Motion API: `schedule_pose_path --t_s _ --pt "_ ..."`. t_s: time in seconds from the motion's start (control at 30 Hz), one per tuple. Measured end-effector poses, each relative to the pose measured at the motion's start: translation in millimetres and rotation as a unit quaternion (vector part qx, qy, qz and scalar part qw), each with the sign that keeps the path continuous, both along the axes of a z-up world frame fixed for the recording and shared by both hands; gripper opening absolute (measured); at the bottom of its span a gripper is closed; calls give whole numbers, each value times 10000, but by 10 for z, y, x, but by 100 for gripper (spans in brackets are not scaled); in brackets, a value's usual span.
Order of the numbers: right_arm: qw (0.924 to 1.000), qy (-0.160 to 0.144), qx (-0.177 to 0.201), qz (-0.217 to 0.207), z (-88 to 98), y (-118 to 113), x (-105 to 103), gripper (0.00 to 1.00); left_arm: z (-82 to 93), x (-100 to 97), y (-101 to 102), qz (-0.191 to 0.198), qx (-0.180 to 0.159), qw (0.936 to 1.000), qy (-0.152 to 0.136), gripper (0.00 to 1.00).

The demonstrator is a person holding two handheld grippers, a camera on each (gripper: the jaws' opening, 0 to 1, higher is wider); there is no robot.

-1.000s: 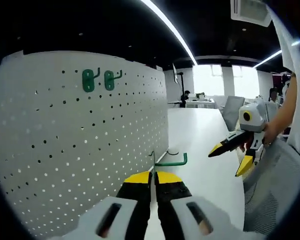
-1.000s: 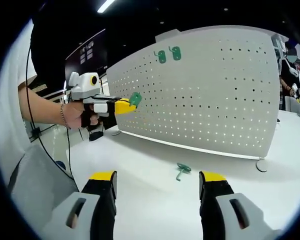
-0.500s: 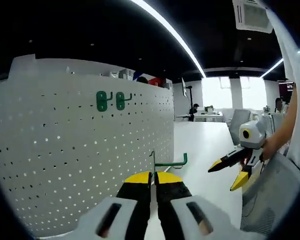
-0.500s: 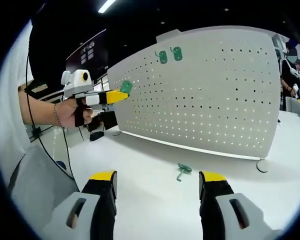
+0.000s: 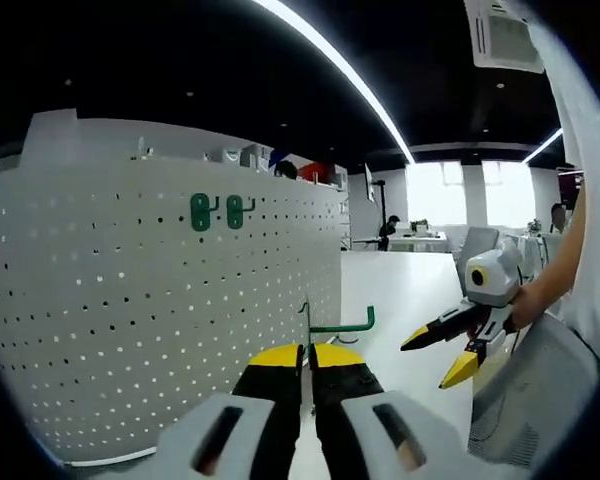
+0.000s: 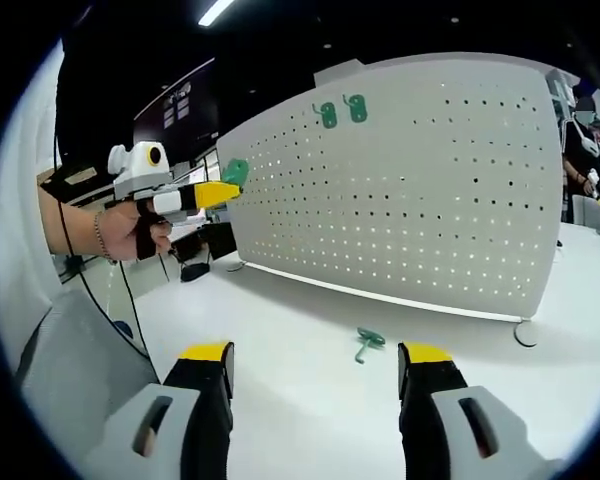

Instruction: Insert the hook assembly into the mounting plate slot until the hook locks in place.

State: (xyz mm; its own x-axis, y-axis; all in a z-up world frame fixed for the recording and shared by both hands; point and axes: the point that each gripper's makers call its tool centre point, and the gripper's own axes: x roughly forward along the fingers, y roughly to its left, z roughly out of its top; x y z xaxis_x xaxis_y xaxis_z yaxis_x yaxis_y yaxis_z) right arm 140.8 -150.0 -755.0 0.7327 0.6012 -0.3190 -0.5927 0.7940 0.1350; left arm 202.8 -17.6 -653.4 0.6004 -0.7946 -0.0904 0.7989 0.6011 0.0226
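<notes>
L gripper (image 5: 306,352) jaws pinched together, raised; R gripper (image 6: 315,352) jaws spread, held low.

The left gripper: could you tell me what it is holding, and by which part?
The left gripper pinches a green hook at its flat plate end.

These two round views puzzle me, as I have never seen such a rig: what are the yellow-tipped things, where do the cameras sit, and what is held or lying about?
A person holds a two-jaw gripper in each hand; a fisheye camera rides on each, looking along its jaws. In the left gripper view, the left gripper is shut on a green hook, beside a white pegboard with two hooks already mounted. The right gripper shows at the right. In the right gripper view, the right gripper's jaws stand open and empty above a white table, where a spare hook lies.
</notes>
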Motion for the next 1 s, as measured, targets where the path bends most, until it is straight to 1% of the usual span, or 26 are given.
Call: schedule_pose_path --t_s 0.17,0.27,0.3,0.37,0.47,0.53,0.57,0.63,0.67,0.7,0.83,1.0 --pt "10000 -9 8 6 6 -1 4 64 39 20 -8 1 -13 10000 -34 2" --pt "10000 -83 26 9 45 2 14 64 46 27 -17 -5 -11 10000 -46 2" --pt "9997 -249 46 -27 114 -12 37 63 47 32 -19 -2 -14 10000 -38 2" --pt "9992 -325 215 -55 195 -8 48 64 43 38 -19 5 -8 10000 -37 2" --pt "9984 -480 274 -72 278 -11 47 64 53 38 -19 7 -35 10000 -11 2" --pt "9967 -712 380 -89 401 -4 59 64 67 39 -24 -12 -53 10000 -17 2" --pt "9960 -764 457 -102 446 1 63 64 76 41 -23 -10 -3 10000 -59 2" --pt "9952 -822 504 -140 523 2 66 64 73 44 -21 -13 -6 10000 -52 2" --pt "9919 -1096 629 -154 662 22 83 63 77 42 -21 -15 1 10000 -70 2" --pt "9906 -1188 660 -125 715 35 76 63 82 41 -21 -19 20 9999 -97 2" --pt "9894 -1255 717 -133 799 60 76 62 74 35 -15 -13 21 10000 -74 2" --pt "9897 -1232 715 -122 791 74 79 62 75 43 -1 14 11 10000 -63 2"
